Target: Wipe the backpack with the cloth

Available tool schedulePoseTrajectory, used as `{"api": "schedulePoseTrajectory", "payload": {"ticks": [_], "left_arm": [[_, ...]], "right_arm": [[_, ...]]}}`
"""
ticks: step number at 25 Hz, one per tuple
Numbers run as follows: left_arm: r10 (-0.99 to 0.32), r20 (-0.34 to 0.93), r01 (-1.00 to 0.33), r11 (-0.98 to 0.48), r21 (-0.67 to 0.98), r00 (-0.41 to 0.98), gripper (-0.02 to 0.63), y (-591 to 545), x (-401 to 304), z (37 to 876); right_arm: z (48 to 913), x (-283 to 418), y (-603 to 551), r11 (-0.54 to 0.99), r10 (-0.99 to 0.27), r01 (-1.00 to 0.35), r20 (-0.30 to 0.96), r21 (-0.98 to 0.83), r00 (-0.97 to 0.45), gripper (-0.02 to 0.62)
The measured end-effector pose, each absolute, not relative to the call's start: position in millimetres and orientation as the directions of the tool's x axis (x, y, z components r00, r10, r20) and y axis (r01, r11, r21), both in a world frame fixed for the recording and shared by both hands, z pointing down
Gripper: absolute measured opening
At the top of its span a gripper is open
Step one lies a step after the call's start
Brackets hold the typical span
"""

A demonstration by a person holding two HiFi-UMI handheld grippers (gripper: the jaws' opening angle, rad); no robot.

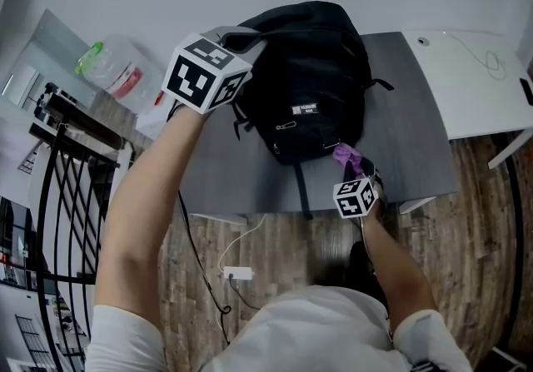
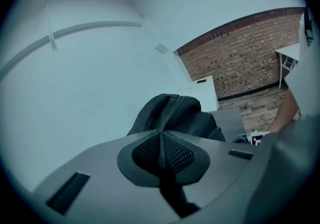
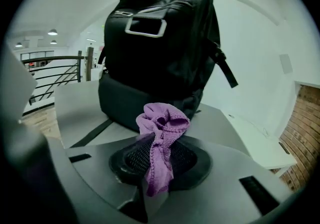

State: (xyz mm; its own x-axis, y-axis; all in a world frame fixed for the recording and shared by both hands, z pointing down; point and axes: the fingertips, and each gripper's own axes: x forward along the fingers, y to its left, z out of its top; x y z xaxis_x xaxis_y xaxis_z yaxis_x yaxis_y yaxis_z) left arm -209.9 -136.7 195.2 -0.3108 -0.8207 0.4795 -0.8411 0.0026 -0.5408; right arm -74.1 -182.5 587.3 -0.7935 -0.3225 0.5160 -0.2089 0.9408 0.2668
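Crumpled knit cloth (image 3: 161, 127); backpack (image 3: 167, 37) perhaps nylon

Soft, even indoor light; gripper views are fisheye-warped with black corners.

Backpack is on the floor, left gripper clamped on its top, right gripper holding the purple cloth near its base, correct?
No: the backpack stands on the grey table, not the floor; the head view shows it. The rest holds: left gripper clamped on its top, right gripper holding the purple cloth near its base.
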Motion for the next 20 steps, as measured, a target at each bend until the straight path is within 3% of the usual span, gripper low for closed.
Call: {"api": "schedulePoseTrajectory", "payload": {"ticks": [7, 20], "left_arm": [[-0.820, 0.484, -0.849, 0.004, -0.529, -0.306, 0.009, -138.9, -216.4, 193.4], [-0.811, 0.498, -0.855, 0.006, -0.518, -0.307, 0.009, -139.0, -215.2, 192.7]], "right_arm": [[579.7, -117.7, -81.4, 0.934, -0.109, 0.078, 0.485, 0.349, -0.868, 0.077], [568.0, -174.7, -19.5, 0.890, 0.009, 0.227, 0.483, 0.395, -0.876, 0.077]]}}
